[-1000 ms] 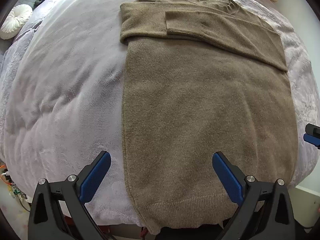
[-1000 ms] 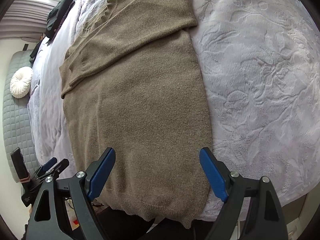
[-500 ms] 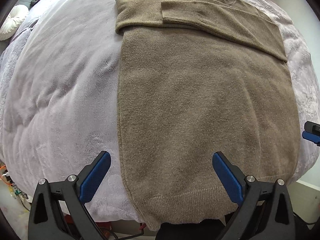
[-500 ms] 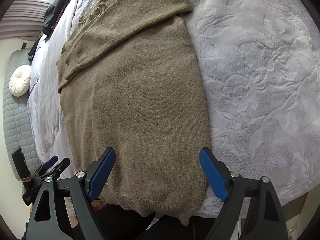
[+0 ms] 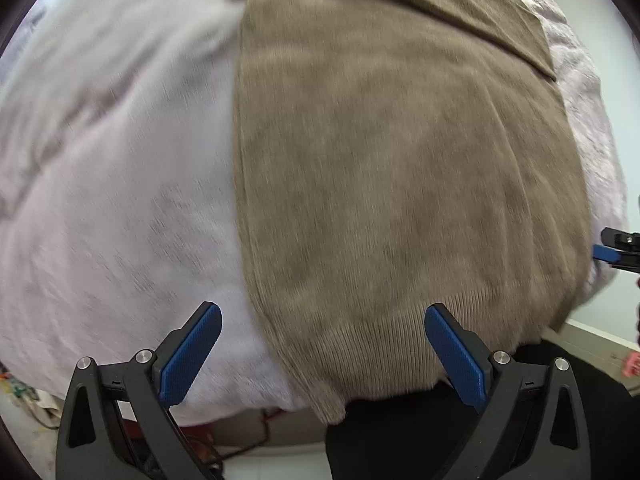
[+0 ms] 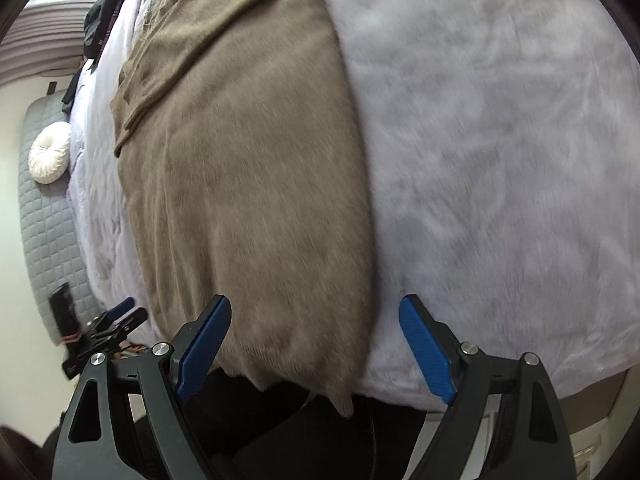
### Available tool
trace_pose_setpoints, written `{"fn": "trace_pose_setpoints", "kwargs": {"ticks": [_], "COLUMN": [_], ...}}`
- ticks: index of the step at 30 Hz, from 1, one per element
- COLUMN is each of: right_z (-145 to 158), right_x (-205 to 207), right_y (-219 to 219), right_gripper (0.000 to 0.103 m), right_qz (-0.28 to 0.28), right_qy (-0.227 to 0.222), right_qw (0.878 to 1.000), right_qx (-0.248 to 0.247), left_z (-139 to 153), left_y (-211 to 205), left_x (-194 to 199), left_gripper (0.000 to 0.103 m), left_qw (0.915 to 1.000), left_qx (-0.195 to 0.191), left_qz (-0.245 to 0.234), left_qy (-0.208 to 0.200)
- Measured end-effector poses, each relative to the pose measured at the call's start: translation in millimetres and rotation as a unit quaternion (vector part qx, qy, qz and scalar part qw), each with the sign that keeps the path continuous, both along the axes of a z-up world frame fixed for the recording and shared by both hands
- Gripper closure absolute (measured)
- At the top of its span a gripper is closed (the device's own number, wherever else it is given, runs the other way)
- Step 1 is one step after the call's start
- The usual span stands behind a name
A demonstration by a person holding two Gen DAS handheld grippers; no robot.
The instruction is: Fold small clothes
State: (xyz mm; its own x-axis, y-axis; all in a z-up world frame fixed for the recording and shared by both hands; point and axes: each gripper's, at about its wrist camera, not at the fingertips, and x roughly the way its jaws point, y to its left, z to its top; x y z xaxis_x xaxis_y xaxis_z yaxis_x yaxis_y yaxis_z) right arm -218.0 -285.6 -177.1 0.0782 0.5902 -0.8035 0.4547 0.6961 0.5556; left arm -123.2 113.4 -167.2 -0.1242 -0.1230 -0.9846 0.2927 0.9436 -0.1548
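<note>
An olive-brown knit sweater (image 5: 400, 152) lies flat on a pale lilac bedspread (image 5: 112, 160), sleeves folded across its top, ribbed hem hanging slightly over the near bed edge. My left gripper (image 5: 322, 330) hovers open above the hem's left corner, nothing between its blue pads. In the right wrist view the same sweater (image 6: 248, 168) runs up the frame, and my right gripper (image 6: 316, 328) stands open above the hem's right corner, straddling the side edge. The left gripper (image 6: 120, 316) shows at the far left there; the right gripper's tip (image 5: 608, 250) peeks in at the left view's right border.
The bedspread (image 6: 500, 160) spreads wide to the sweater's right. A round white cushion (image 6: 50, 158) rests on a grey quilted surface (image 6: 44, 216) at left. Dark clothes (image 6: 100, 20) lie far up the bed. A person's dark trousers (image 5: 400, 432) stand against the bed's near edge.
Both grippers have dropped toward the sweater's hem end and moved in closer; the sweater fills more of each view, now blurred by motion. The jaws stayed wide apart.
</note>
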Motion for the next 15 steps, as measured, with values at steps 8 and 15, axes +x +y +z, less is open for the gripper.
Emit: {"fn": "trace_pose_setpoints", "kwargs": {"ticks": [8, 15], "right_z": [-12.1, -38.6], "right_x": [-28.9, -41.4], "right_y": [5.7, 33.0], "right_gripper": [0.015, 0.014], "right_qz": [0.004, 0.029], "right_qy": [-0.009, 0.022], "right_qw": [0.994, 0.989], "right_qx": [0.107, 0.141], "left_z": [-34.9, -40.8], "left_y": [8.4, 25.0], "left_x": [-21.7, -14.6], "left_gripper": [0.001, 0.001], "left_qw": [0.9938, 0.9903], "left_qx": [-0.071, -0.091], "left_qz": [0.012, 0.039], "left_qy": [0.085, 0.097]}}
